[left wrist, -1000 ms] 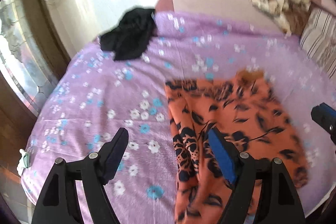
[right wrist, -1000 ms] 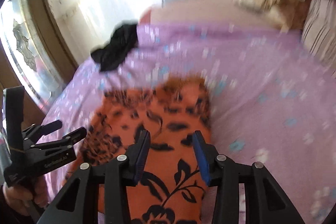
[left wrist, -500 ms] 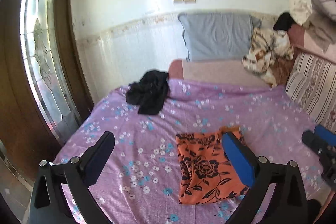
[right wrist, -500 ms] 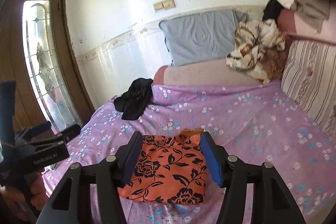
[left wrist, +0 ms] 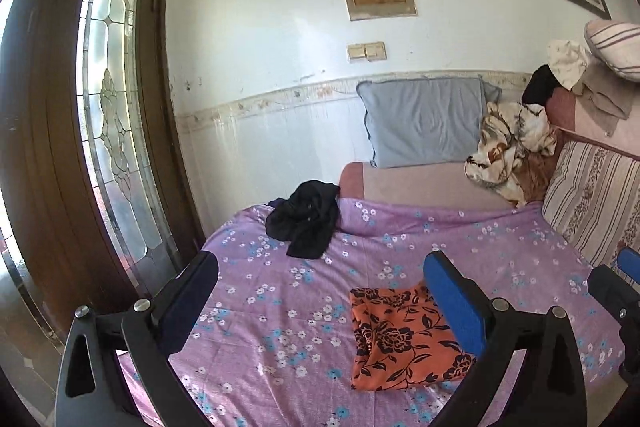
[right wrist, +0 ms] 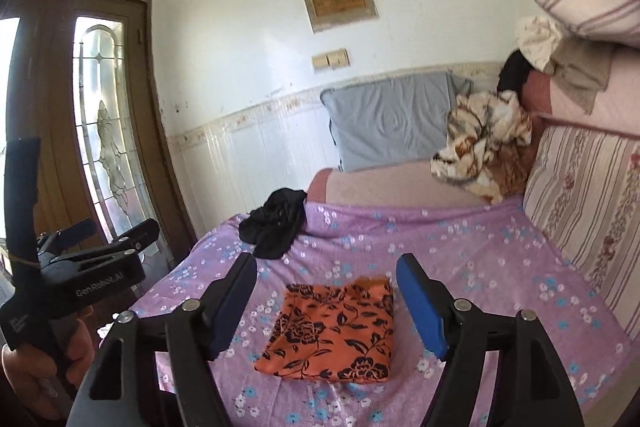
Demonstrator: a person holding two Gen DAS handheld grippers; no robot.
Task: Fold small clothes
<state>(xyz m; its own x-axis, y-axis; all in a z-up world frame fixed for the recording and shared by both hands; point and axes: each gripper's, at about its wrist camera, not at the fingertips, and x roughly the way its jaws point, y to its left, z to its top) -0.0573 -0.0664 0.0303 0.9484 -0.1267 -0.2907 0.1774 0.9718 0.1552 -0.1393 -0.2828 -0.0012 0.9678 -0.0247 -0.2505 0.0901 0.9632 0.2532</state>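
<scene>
A folded orange cloth with black flowers [left wrist: 400, 339] [right wrist: 336, 331] lies flat on the purple floral sheet near the bed's front edge. A crumpled black garment [left wrist: 306, 223] [right wrist: 276, 227] sits farther back on the left. My left gripper [left wrist: 318, 261] hangs above the bed, open wide and empty, with the orange cloth low beside its right finger. My right gripper [right wrist: 326, 263] is raised above the orange cloth, its jaws opening with nothing between them. At the left of the right wrist view, a hand [right wrist: 36, 367] holds the left gripper's handle.
The bed's purple sheet [left wrist: 280, 307] drops off at the left beside a wooden door with patterned glass [left wrist: 108, 131]. A grey pillow [left wrist: 424, 123], a bundled patterned cloth [left wrist: 508, 147] and a striped cushion [left wrist: 592, 195] line the back and right.
Both grippers have drawn back and up from the orange cloth, so the room's wall now shows. Both jaws have widened. The cloth stays folded on the bed.
</scene>
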